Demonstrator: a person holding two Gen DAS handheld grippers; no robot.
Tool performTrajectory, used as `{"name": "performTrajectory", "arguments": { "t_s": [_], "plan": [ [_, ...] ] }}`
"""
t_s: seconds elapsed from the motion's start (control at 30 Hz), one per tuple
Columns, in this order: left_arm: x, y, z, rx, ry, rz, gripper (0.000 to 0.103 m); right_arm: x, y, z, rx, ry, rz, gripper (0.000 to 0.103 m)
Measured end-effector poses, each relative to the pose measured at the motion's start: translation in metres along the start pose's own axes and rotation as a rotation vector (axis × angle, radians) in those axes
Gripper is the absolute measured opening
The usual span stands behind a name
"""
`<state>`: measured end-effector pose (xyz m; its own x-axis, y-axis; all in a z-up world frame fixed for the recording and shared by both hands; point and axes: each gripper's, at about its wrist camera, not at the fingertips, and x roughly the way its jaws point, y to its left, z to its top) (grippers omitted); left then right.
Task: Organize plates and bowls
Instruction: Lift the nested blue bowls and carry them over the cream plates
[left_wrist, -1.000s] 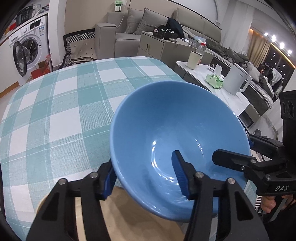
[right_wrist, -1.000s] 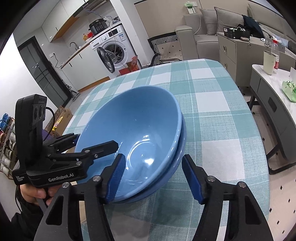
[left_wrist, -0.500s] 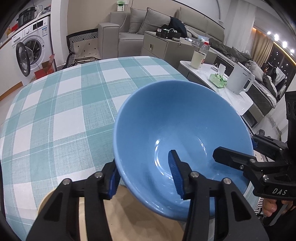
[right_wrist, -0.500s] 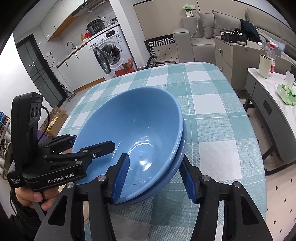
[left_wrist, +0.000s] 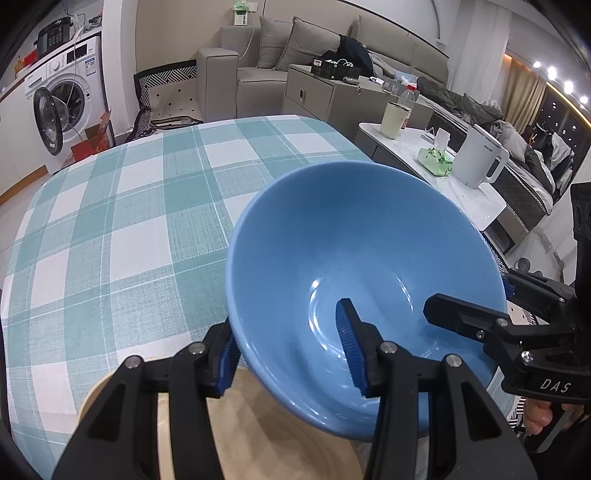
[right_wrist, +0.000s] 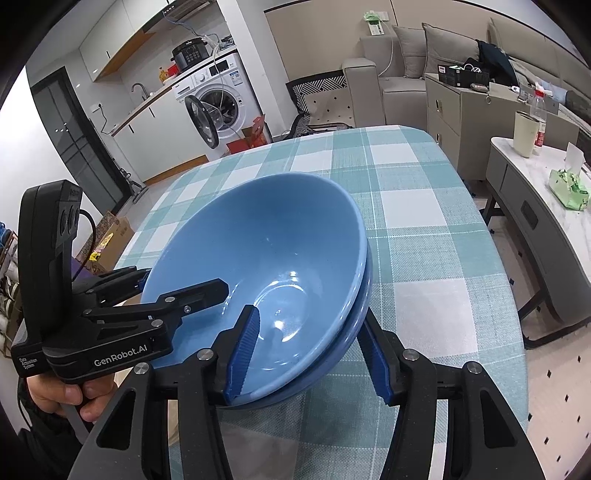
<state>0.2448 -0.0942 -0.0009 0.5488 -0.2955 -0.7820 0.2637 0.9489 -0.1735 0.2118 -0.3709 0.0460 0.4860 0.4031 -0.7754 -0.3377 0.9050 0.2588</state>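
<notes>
Left gripper (left_wrist: 291, 347): fingers clamped across the near wall of the blue bowl, one blue pad outside the rim, the other inside the basin. Jaws have just been closing, with the bowl wall between them.
Right gripper (right_wrist: 306, 354): fingers clamped on the opposite side of the stack, one pad inside the upper bowl, the other against the outer wall of the lower one. Jaws likewise have just been closing on the bowls.
Hands: one hand (right_wrist: 62, 397) grips the left tool's handle at the lower left of the right wrist view; fingers of the other hand (left_wrist: 539, 417) show beneath the right tool at the lower right of the left wrist view.
Blue bowl (left_wrist: 365, 258): upper bowl, nested in a second blue bowl (right_wrist: 360, 308), whose rim shows just beneath it. Stack tilted, held between both tools at the near end of the table.
Wooden board (left_wrist: 258, 435): pale round surface directly under the stack. Contact with the bowls cannot be told.
Table (left_wrist: 122, 229): teal and white check cloth, running away from the bowls.
Side table (left_wrist: 476, 199): white top, right of the table; carries a white kettle (left_wrist: 480, 157), a green tissue pack (left_wrist: 436, 160) and a cream cup (left_wrist: 393, 119).
Background: sofa (left_wrist: 280, 55) behind the table; washing machine (left_wrist: 64, 99) at far left, door open.
</notes>
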Motion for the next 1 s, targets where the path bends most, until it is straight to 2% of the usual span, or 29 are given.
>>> {"name": "performTrajectory", "arguments": {
  "t_s": [0.5, 1.0],
  "plan": [
    [-0.037, -0.012, 0.006, 0.028, -0.063, 0.011, 0.048, -0.04, 0.012, 0.002, -0.022, -0.067, -0.01, 0.056],
    [-0.072, -0.013, -0.003, 0.02, -0.101, 0.054, 0.048, -0.063, 0.034, 0.002, -0.056, -0.096, 0.005, 0.056]
  ]
}}
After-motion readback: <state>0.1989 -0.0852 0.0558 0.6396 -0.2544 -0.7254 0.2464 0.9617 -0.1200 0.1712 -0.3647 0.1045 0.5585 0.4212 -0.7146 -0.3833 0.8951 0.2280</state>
